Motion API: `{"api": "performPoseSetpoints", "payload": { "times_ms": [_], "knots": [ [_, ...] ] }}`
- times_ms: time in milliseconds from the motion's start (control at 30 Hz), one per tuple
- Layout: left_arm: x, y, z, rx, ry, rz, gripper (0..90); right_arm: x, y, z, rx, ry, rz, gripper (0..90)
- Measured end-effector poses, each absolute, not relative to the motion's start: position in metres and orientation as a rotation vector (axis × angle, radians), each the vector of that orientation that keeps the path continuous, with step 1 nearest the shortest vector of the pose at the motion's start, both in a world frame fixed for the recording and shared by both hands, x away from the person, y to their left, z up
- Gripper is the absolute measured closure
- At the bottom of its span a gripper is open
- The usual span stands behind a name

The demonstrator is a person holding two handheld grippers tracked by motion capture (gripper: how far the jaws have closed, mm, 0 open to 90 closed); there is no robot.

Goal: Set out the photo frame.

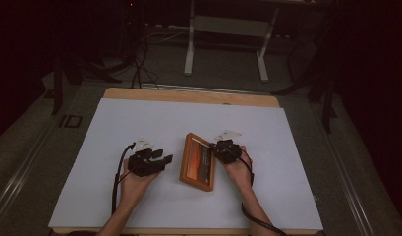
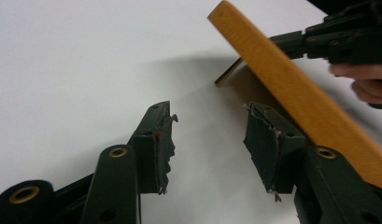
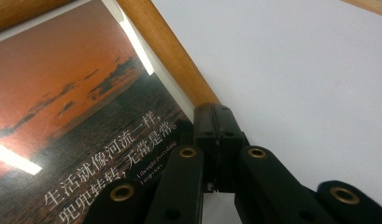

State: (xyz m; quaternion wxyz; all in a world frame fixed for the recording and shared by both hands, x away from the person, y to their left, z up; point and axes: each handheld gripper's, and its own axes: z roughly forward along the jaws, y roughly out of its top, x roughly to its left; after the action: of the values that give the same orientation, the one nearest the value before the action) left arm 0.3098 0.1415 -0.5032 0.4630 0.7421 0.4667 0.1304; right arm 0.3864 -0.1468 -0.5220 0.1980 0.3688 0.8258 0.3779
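Note:
A wooden picture frame (image 1: 197, 162) with an orange sunset photo (image 3: 86, 107) and white Chinese writing sits tilted at the middle of the white sheet. My right gripper (image 1: 217, 149) is shut on the frame's right rim (image 3: 165, 51), its jaws (image 3: 218, 116) pressed together on the wood. My left gripper (image 1: 165, 158) rests on the sheet just left of the frame. Its jaws stand open (image 2: 209, 135) with only bare sheet between the torn pads (image 2: 163, 149). The frame's orange edge (image 2: 291, 88) passes close beside the left gripper's right-hand jaw, with a shadow under it.
The white sheet (image 1: 139, 123) covers a wooden table whose far edge (image 1: 188, 95) shows. Beyond the table are a white desk's legs (image 1: 189, 49) and dark cables (image 1: 139, 69) on the floor. A black cable (image 1: 117, 177) trails from the left gripper.

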Motion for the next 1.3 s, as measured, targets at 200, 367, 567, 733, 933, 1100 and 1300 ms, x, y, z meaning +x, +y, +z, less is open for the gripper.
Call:
{"api": "performPoseSetpoints", "payload": {
  "times_ms": [200, 367, 567, 733, 933, 1100, 1300],
  "knots": [
    [0.305, 0.14, -0.494, 1.805, 1.138, 0.292, 48.4, 0.386, -0.147, -0.523, 1.032, 2.308, 1.065, 90.0],
    [0.299, 0.136, -0.487, 1.807, 1.137, 0.286, 47.3, 0.386, -0.148, -0.523, 1.032, 2.305, 1.068, 90.0],
    [0.296, 0.134, -0.483, 1.812, 1.149, 0.278, 45.0, 0.386, -0.148, -0.523, 1.032, 2.303, 1.071, 90.0],
    [0.293, 0.131, -0.481, 1.816, 1.128, 0.262, 41.8, 0.385, -0.148, -0.523, 1.037, 2.301, 1.073, 90.0],
    [0.288, 0.126, -0.478, 1.809, 1.081, 0.252, 37.6, 0.385, -0.148, -0.524, 1.036, 2.297, 1.079, 90.0],
    [0.283, 0.118, -0.476, 1.792, 1.034, 0.225, 32.7, 0.385, -0.148, -0.524, 1.035, 2.296, 1.079, 90.0],
    [0.28, 0.105, -0.479, 1.818, 1.036, 0.234, 24.6, 0.385, -0.148, -0.524, 1.034, 2.296, 1.08, 90.0]
  ]
}}
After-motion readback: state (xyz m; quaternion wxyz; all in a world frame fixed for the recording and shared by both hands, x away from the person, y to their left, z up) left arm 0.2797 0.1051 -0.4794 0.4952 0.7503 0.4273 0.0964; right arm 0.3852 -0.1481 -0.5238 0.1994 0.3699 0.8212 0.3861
